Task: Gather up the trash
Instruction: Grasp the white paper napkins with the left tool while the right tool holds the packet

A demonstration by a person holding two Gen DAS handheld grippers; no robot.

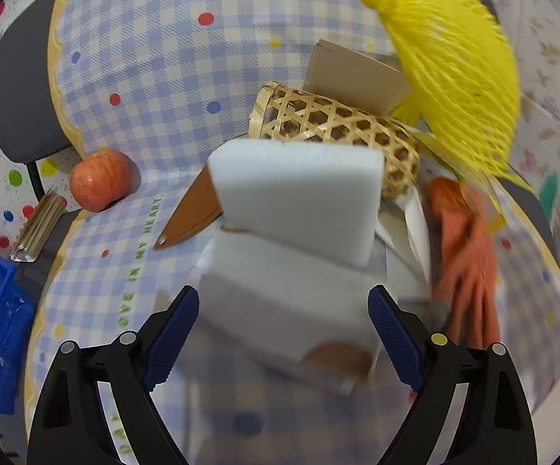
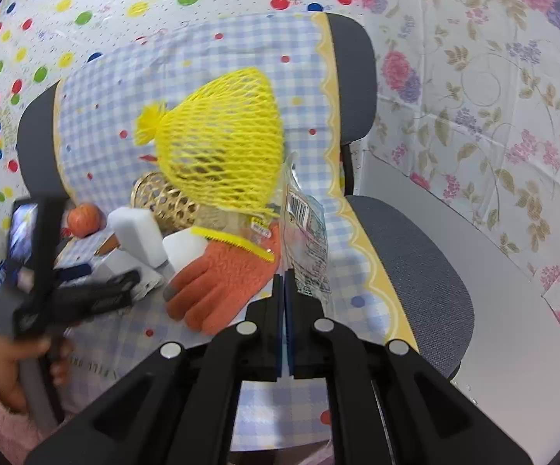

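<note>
Trash pickup on checked cloth: yellow net bag lifted.

Left gripper (image 1: 281, 333) stands wide open over white foam blocks (image 1: 295, 193), gripping nothing. Right gripper (image 2: 283, 283) is clamped fully together on a clear plastic wrapper (image 2: 307, 240); the yellow net bag (image 2: 221, 155) hangs above an orange glove (image 2: 217, 283), long axis tilted, tuft pointing upper left.

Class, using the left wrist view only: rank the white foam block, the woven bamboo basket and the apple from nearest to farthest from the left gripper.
From the left gripper:
1. White foam block, straight ahead of the open jaws, centre of the view.
2. Woven bamboo basket, lying on its side just behind the block, slightly right.
3. Apple, off to the left near the cloth's edge.
</note>
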